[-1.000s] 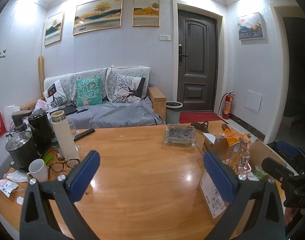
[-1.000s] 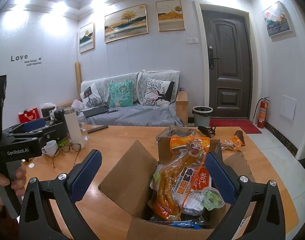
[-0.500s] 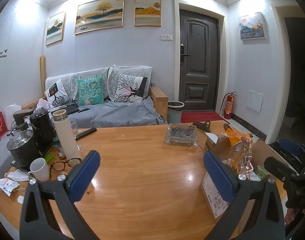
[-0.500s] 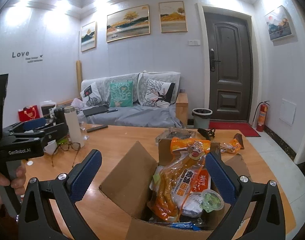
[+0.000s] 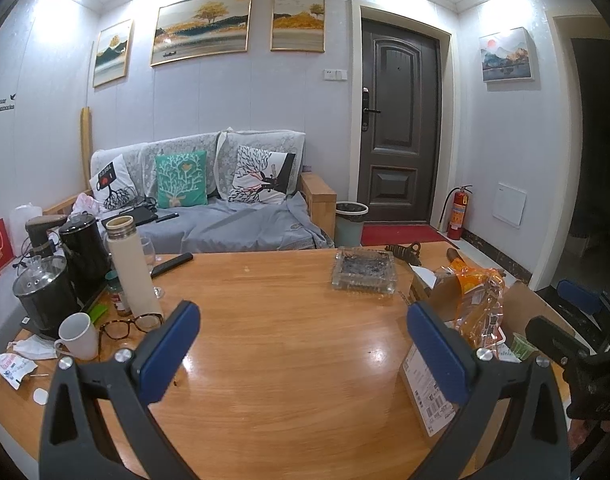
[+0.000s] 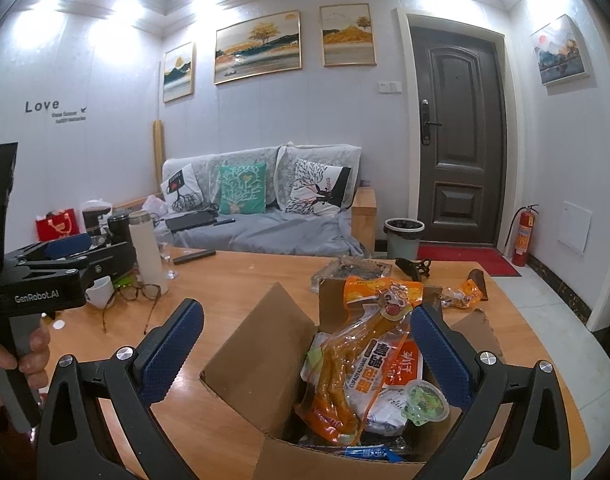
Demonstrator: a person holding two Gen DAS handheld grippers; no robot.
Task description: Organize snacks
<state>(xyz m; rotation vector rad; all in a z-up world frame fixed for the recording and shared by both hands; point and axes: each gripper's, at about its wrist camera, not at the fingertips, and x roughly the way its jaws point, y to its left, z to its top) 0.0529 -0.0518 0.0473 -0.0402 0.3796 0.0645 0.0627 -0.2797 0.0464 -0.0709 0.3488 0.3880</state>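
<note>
Your right claw, spread wide and empty, hangs directly over the cardboard box where the orange snack bag stands upright; your left claw, likewise apart, faces bare tabletop.

One cardboard box, one mug, two kettles — four framed pictures, three cushions

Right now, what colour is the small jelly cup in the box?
Green jelly cup with a clear lid; clearest in the right wrist view.
</note>
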